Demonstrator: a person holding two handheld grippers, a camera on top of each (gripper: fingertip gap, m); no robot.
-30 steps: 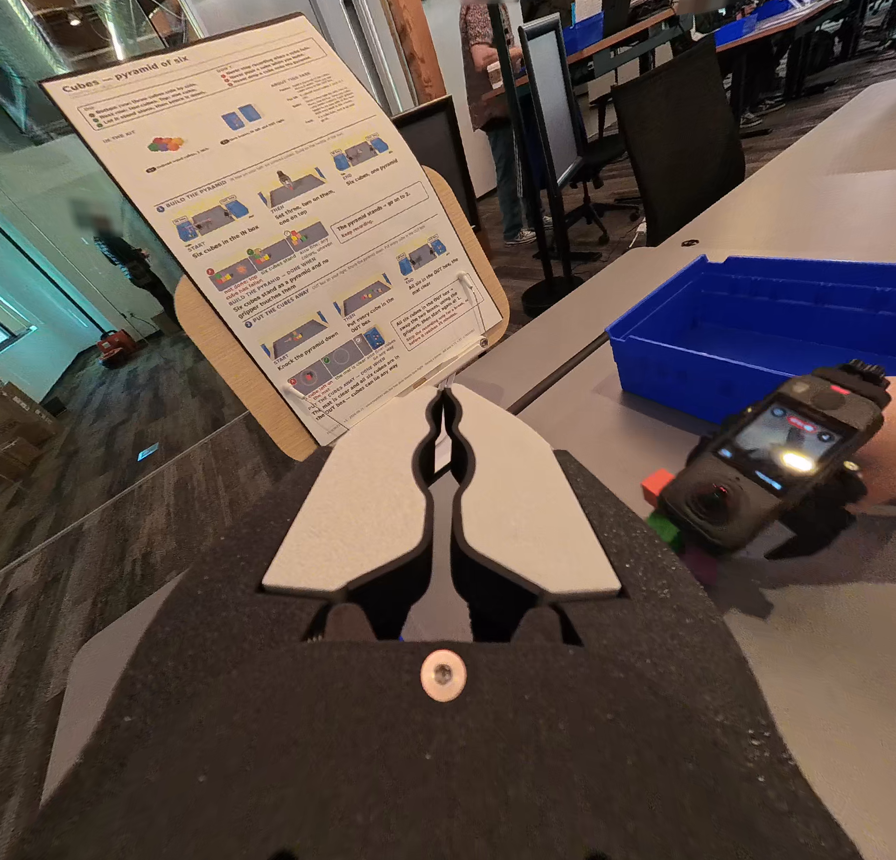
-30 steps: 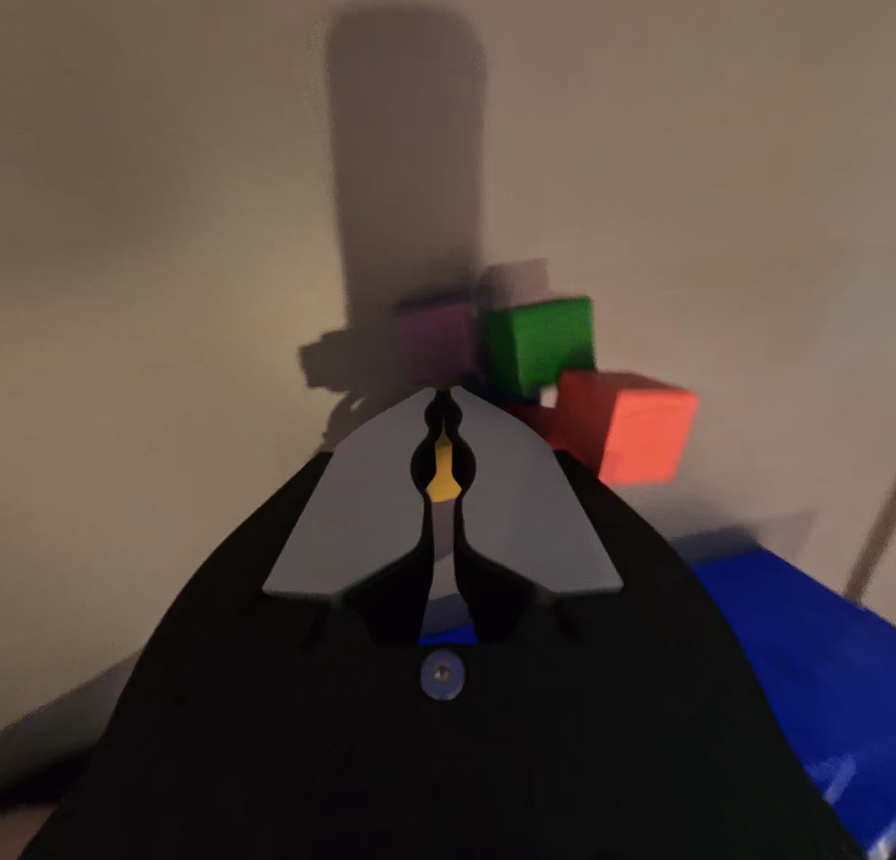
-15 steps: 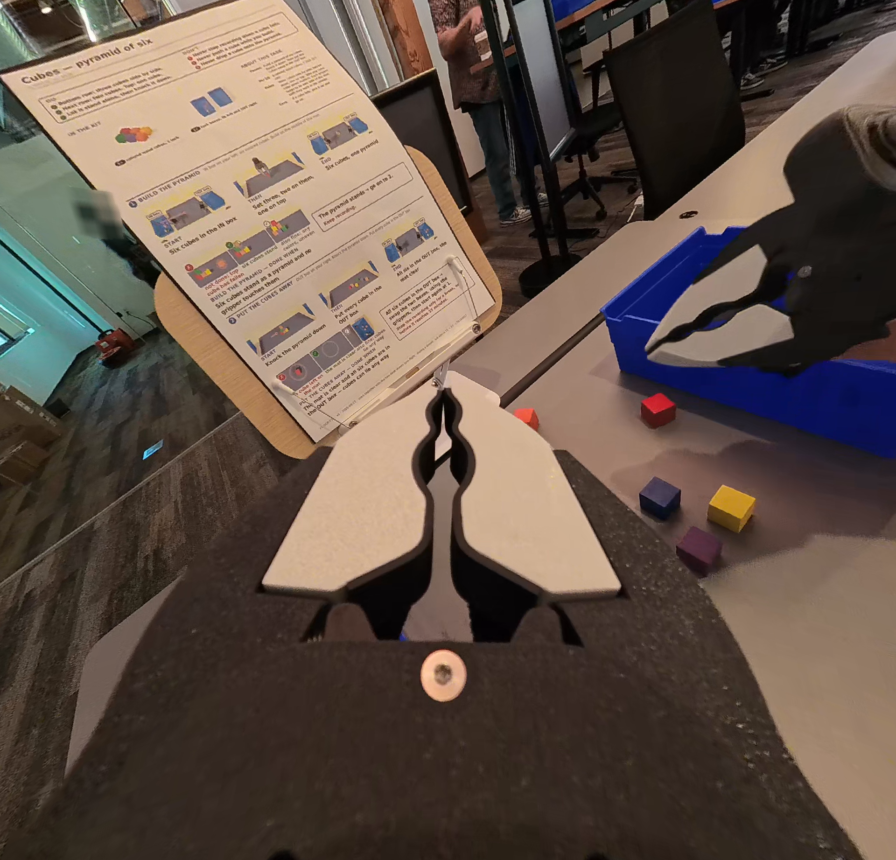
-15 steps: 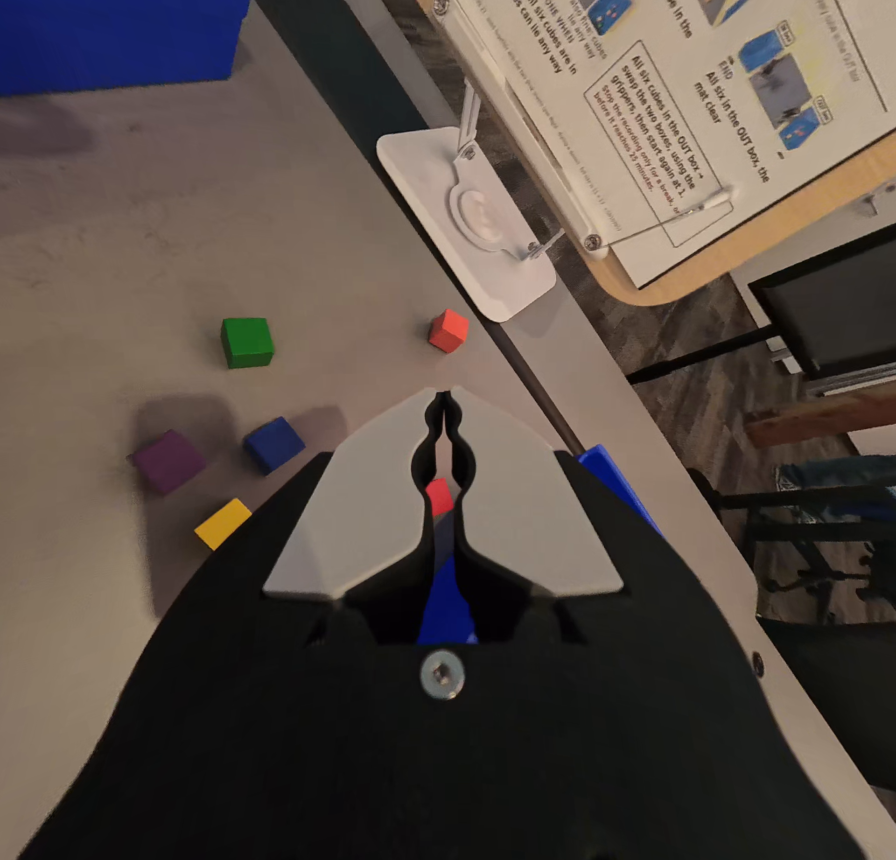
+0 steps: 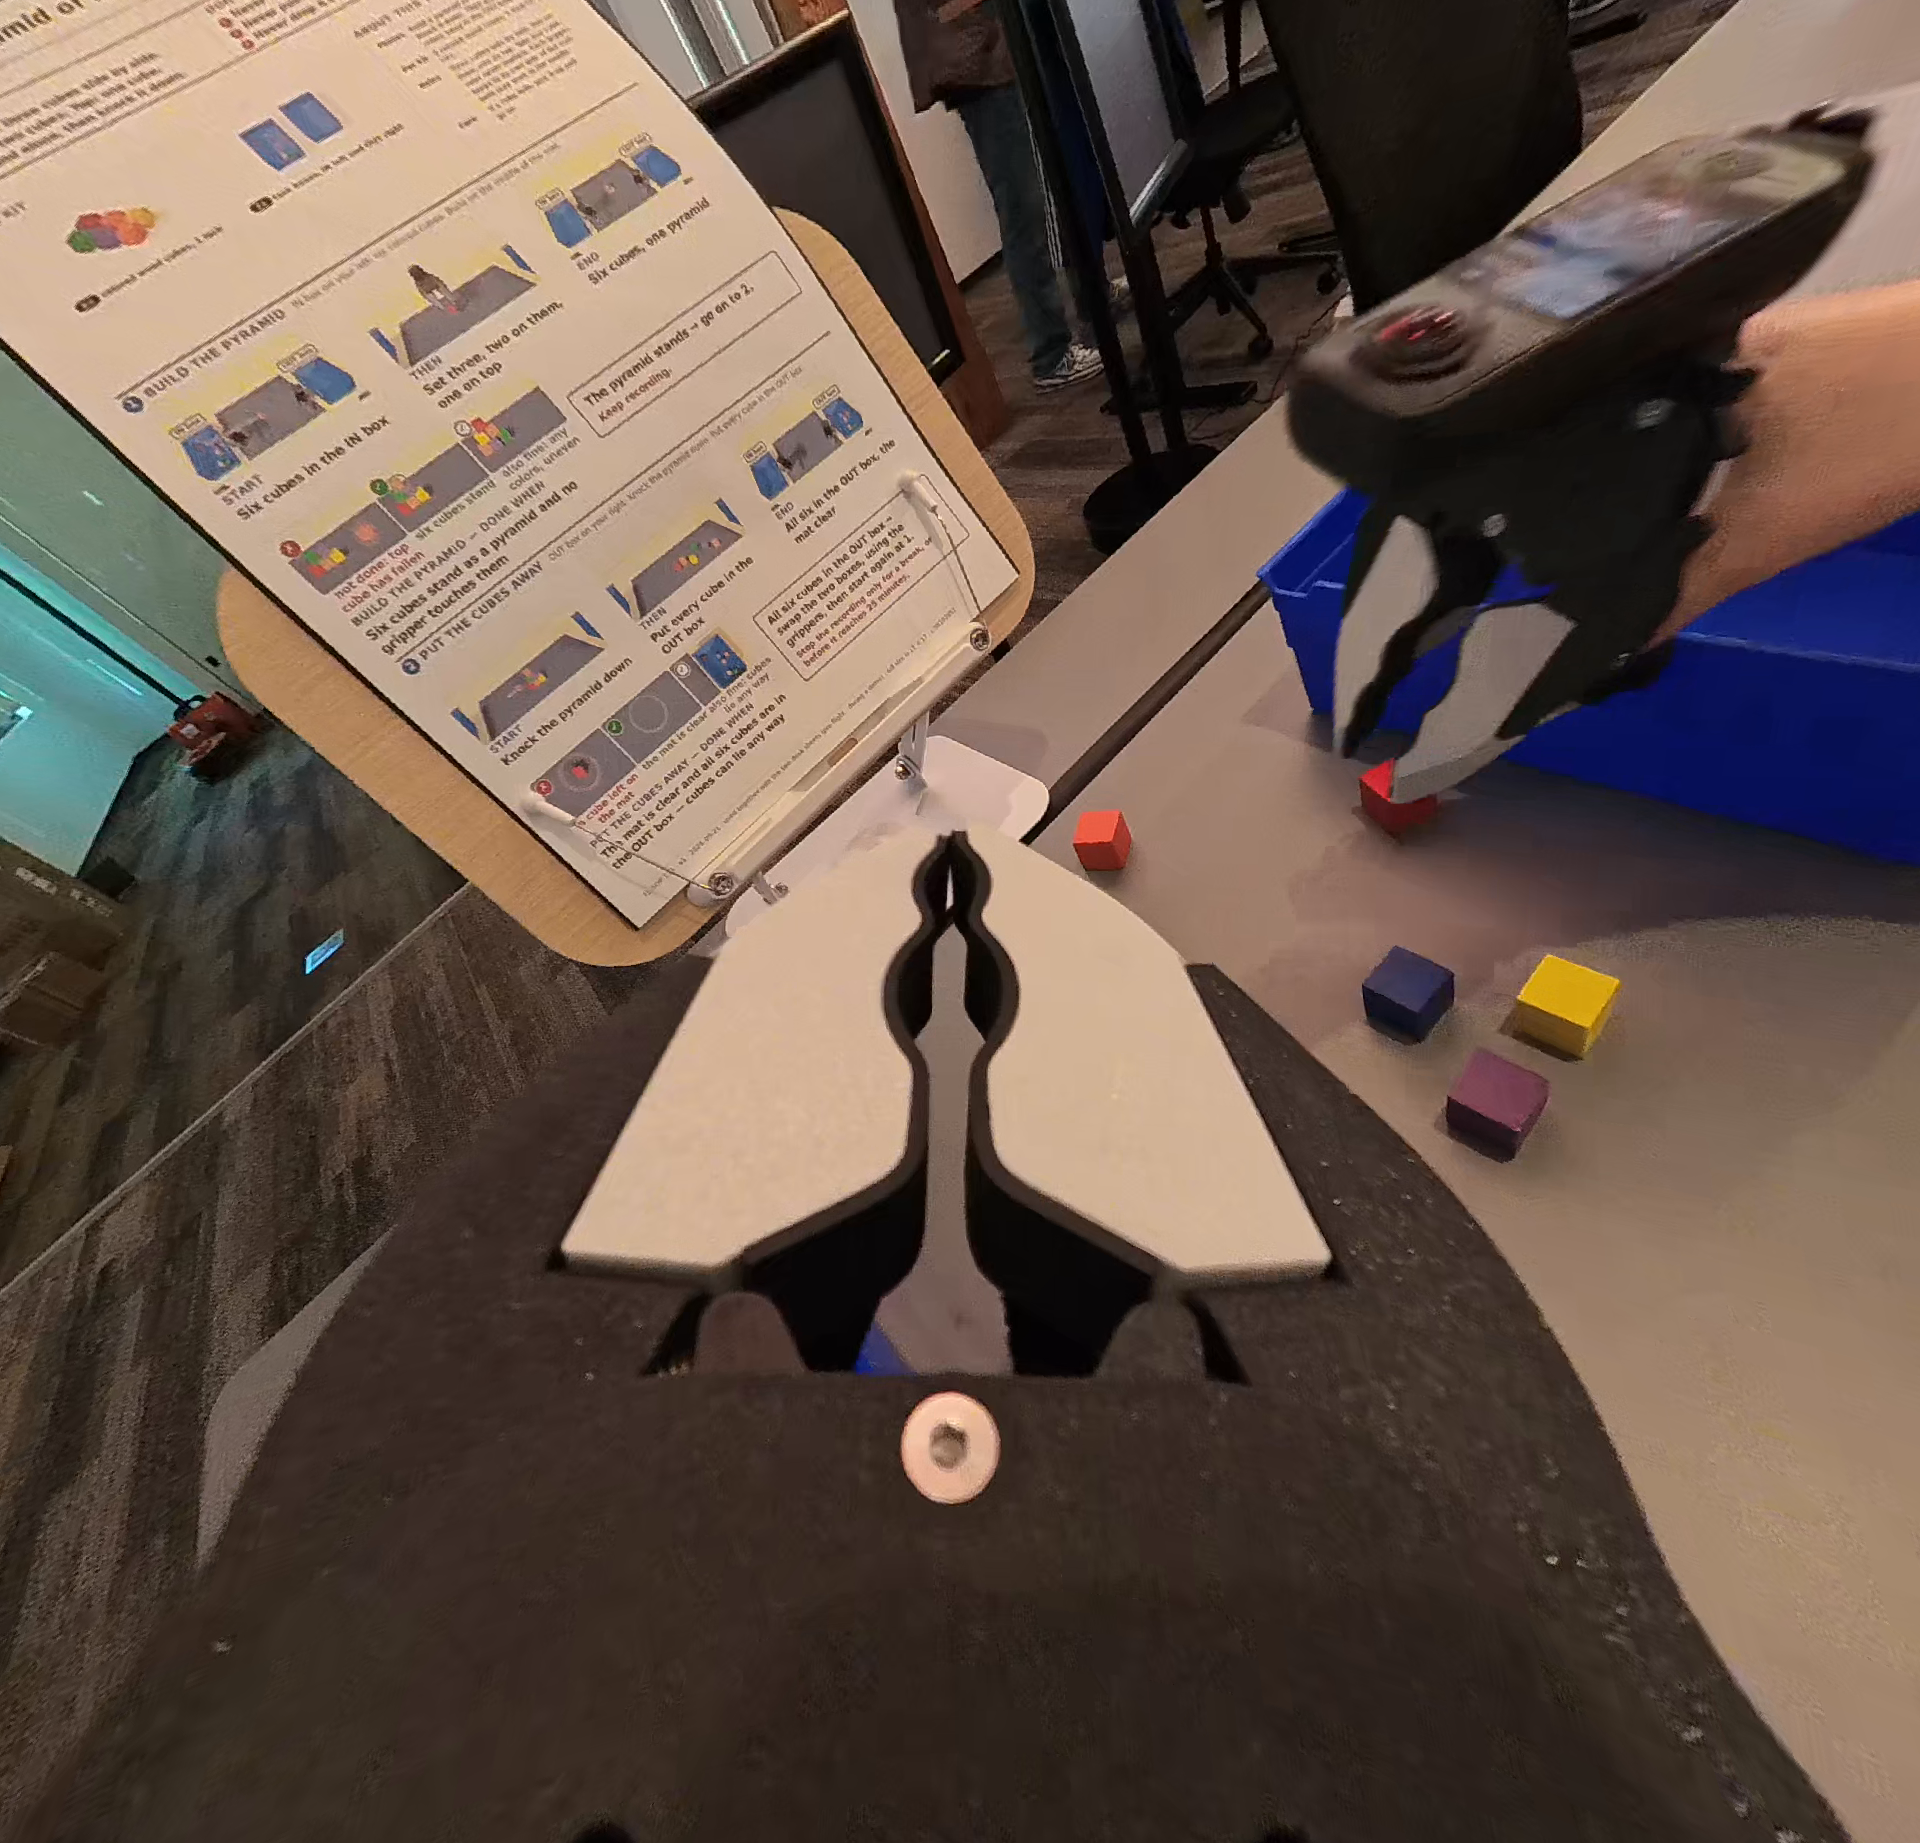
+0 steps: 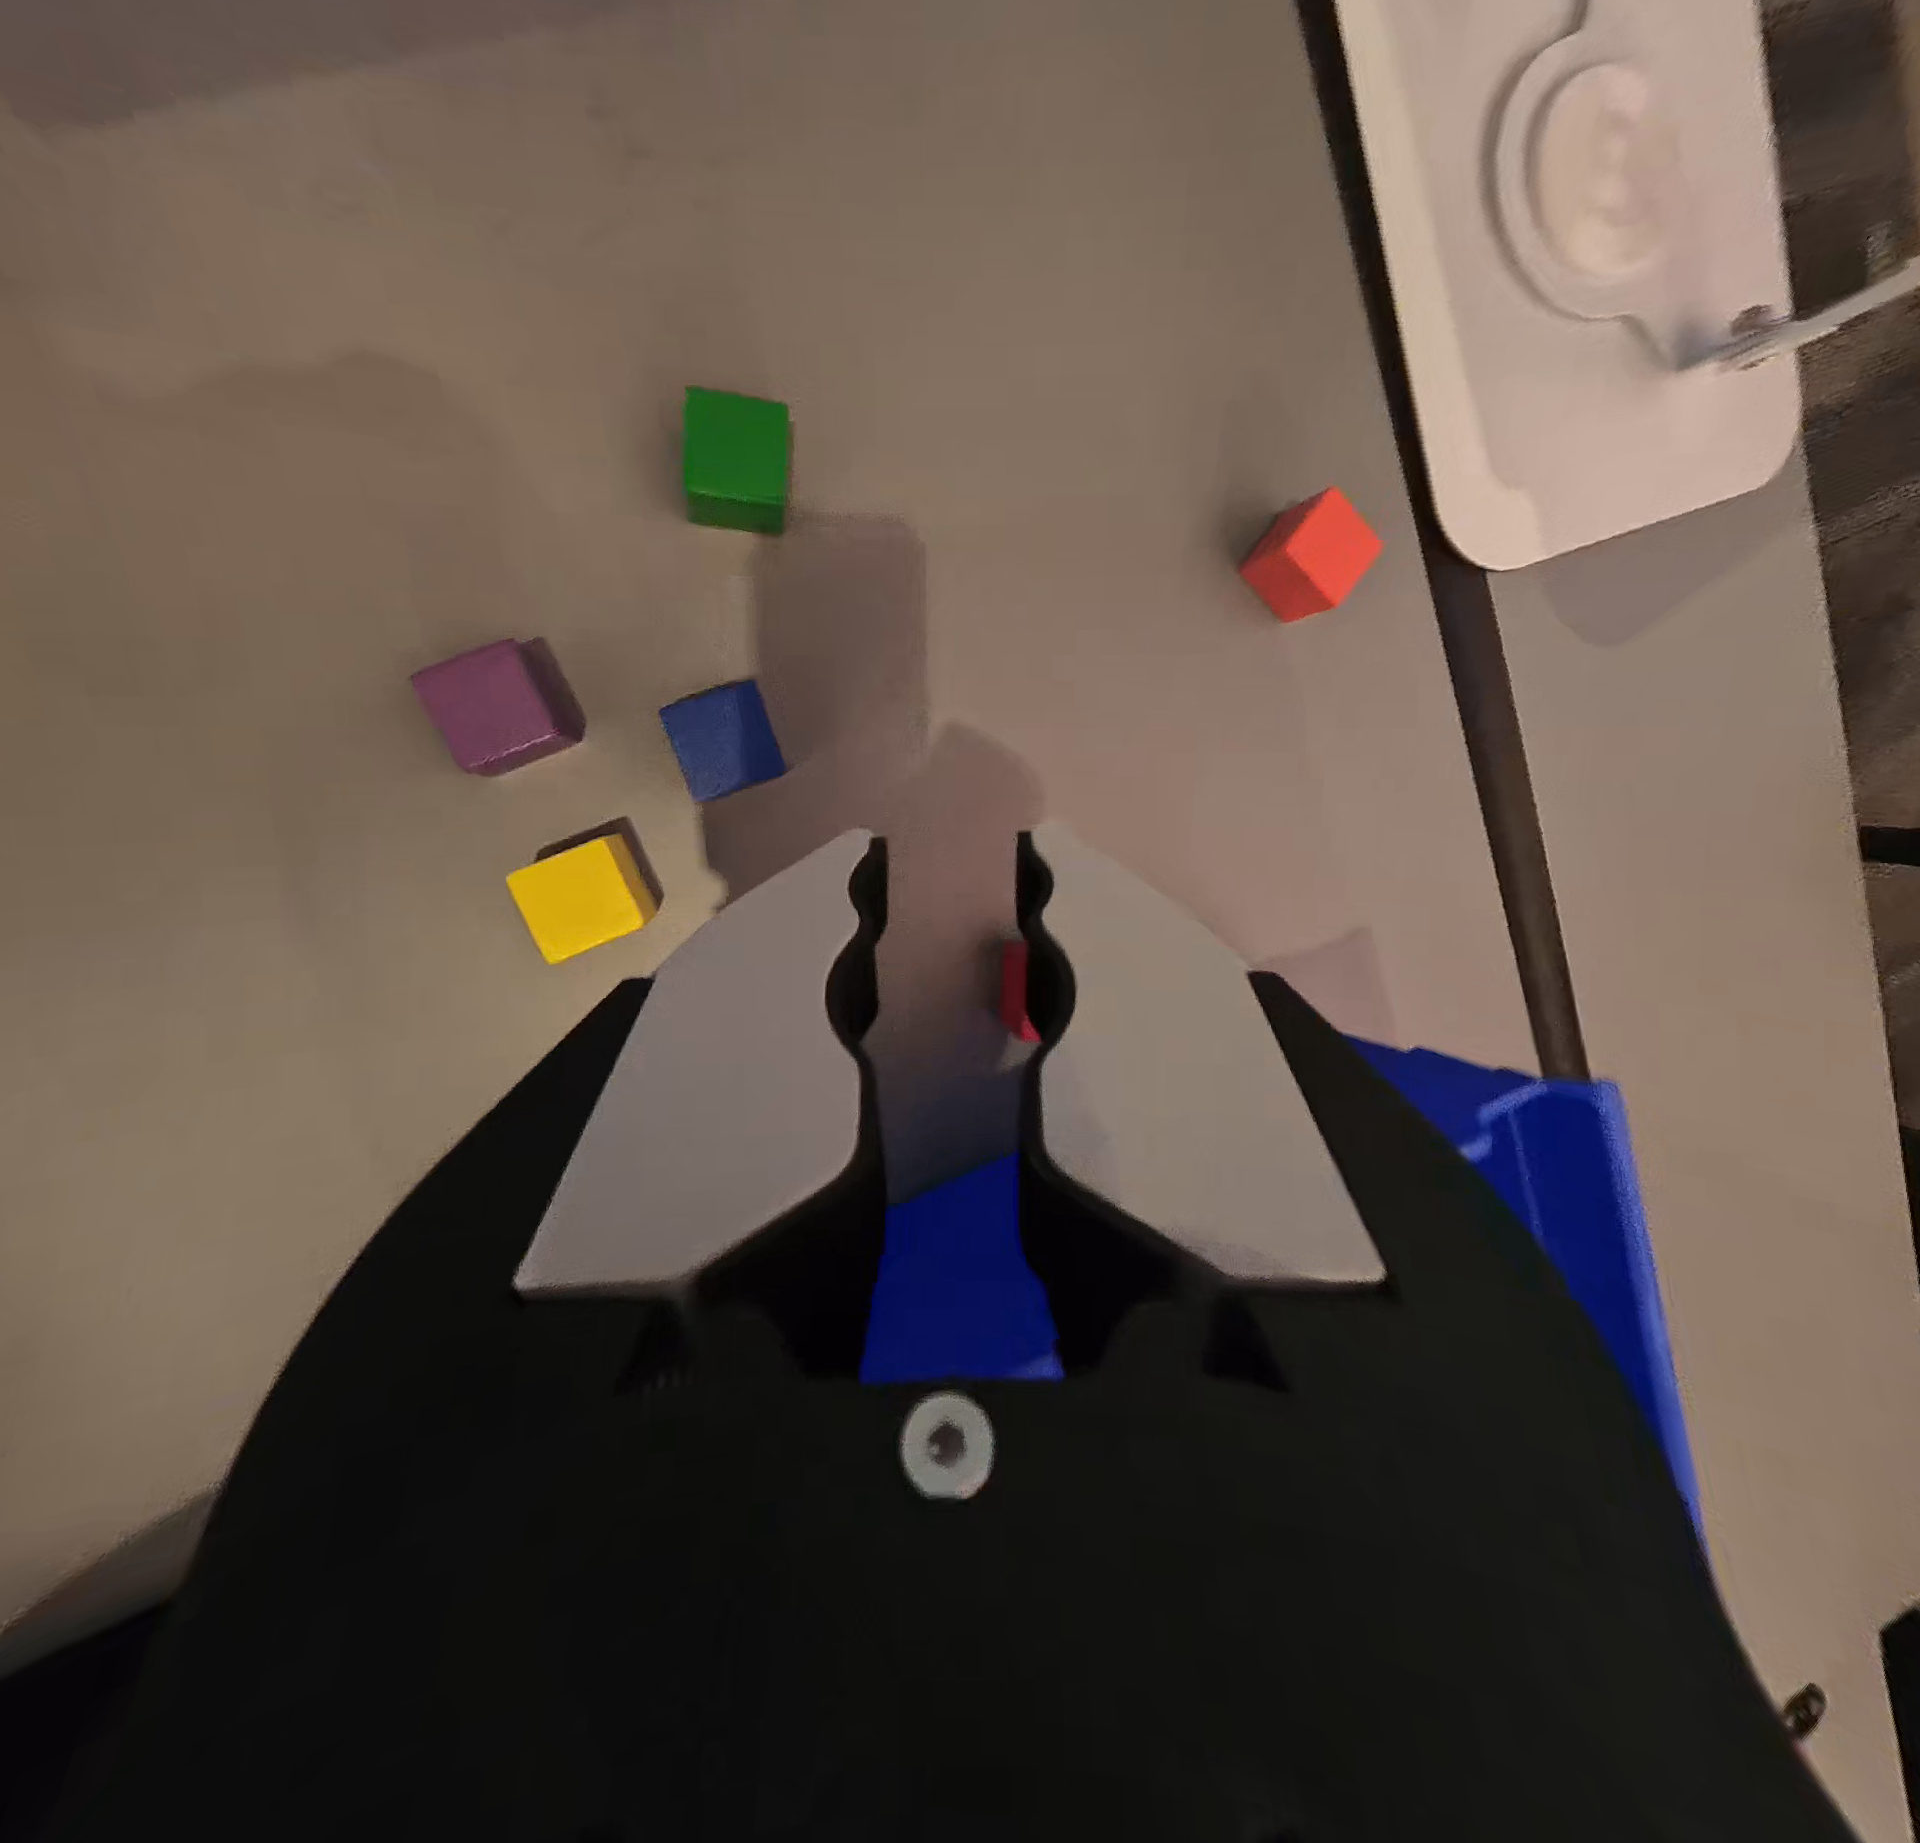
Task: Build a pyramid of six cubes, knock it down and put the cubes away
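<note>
- Now right gripper (image 5: 1397, 754) jaws apart, poised over red cube (image 5: 1397, 804) beside blue bin (image 5: 1766, 713), likely to pick it up.
- Left gripper (image 5: 951, 843) jaws together, empty, parked aside.

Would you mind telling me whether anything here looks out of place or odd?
Nothing looks damaged. Six cubes lie scattered and apart on the table, as expected after the knock-down. The orange cube sits farthest out, near the white stand base. The open right gripper hangs over the red cube beside the blue bin.
</note>
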